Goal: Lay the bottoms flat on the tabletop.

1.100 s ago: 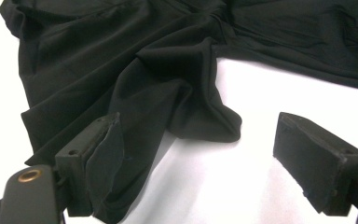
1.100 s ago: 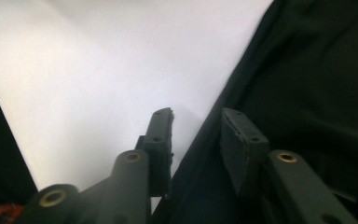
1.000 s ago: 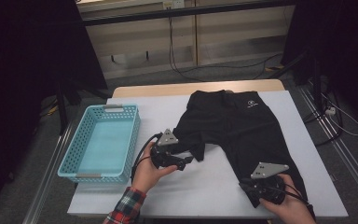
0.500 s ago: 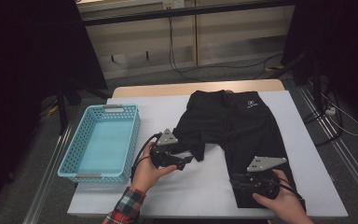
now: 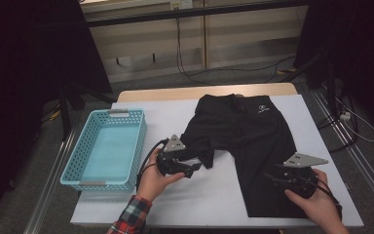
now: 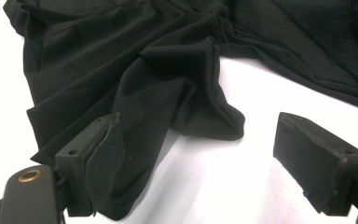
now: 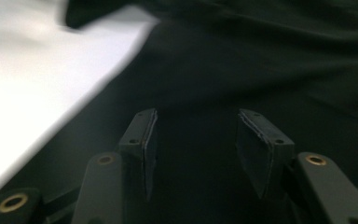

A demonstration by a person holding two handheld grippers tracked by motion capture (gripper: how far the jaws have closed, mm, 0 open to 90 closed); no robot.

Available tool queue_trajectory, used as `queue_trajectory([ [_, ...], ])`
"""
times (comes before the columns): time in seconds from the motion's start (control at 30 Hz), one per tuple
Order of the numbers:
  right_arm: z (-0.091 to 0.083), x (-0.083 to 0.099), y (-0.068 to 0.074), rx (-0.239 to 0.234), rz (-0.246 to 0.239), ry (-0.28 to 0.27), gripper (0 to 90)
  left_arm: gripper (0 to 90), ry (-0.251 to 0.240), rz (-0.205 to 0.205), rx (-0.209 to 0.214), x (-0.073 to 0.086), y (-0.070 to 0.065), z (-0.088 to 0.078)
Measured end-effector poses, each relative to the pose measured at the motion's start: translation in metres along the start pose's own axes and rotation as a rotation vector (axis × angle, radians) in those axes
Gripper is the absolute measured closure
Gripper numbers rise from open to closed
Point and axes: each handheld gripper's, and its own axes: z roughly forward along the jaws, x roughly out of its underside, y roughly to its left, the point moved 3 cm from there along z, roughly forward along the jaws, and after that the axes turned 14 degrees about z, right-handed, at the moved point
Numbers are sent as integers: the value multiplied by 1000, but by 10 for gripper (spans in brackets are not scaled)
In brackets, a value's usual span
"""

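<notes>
1. Right gripper (image 5: 271, 176): seen in the high view at the near right of the white surface (image 5: 214, 195), above the lower end of the straight leg of the black trousers (image 5: 253, 141). In the right gripper view its fingers (image 7: 145, 135) are parted to a middling gap; they have just been opening, and nothing is pinched between them, only flat cloth lying beneath.

2. Left gripper (image 5: 195, 168): held at the near middle of the surface, just beside the crumpled left leg. In the left gripper view the fingers (image 6: 100, 163) stand wide. A fold of cloth lies against the left pad; the right pad is well clear of it, so no grip is made.

3. Trousers: spread over the middle and right of the surface, waistband at the far edge with a small white logo (image 5: 261, 109). The right leg lies flat; the left leg (image 6: 177, 93) is bunched and folded back on itself.

4. Handling, judged: the cloth is thin, soft and light, with no stiffness, and will drape and slide when lifted. Single layers may slip from the pads. A hem or a doubled fold is judged the better hold; the bunched leg end is nearest the left gripper.

5. Blue basket (image 5: 80, 173): stands at the left, apart from the trousers.
</notes>
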Motion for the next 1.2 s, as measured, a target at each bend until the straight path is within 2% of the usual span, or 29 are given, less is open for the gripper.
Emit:
queue_trajectory([
  [0.17, -5, 1, -31, 94, 52, -11, 492, 162, -4, 1, 0, -1, -1, 0],
  [0.33, -8, 4, -54, 197, 91, -4, 519, 162, 5, 5, 5, 0, -1, 0],
  [0.4, -10, 7, -60, 210, 116, 11, 531, 162, 2, 4, 6, 0, -1, 0],
  [0.5, -13, 13, -64, 237, 119, 34, 557, 162, 2, 5, 4, 1, 0, 0],
  [0.63, -14, 18, -69, 235, 141, 58, 612, 162, 2, 7, 2, 1, 0, 0],
  [0.67, -14, 20, -70, 200, 172, 56, 689, 162, 1, 3, 0, 1, 1, 0],
  [0.7, -14, 20, -70, 193, 178, 58, 746, 162, 1, 2, -1, 1, 1, 0],
  [0.73, -14, 20, -70, 178, 181, 62, 862, 162, 2, 2, -1, 1, 1, 0],
  [0.77, -14, 20, -69, 153, 186, 68, 894, 162, 4, 2, -1, 1, 1, 0],
  [1.07, -20, 21, -76, 183, 187, 80, 900, 162, 0, -8, -5, 3, 3, -4],
  [1.1, -22, 21, -76, 167, 178, 72, 876, 162, -2, -12, -9, 4, 4, -4],
  [1.2, -23, 19, -71, 171, 163, 55, 712, 160, 3, -13, -14, 4, 5, -4],
])
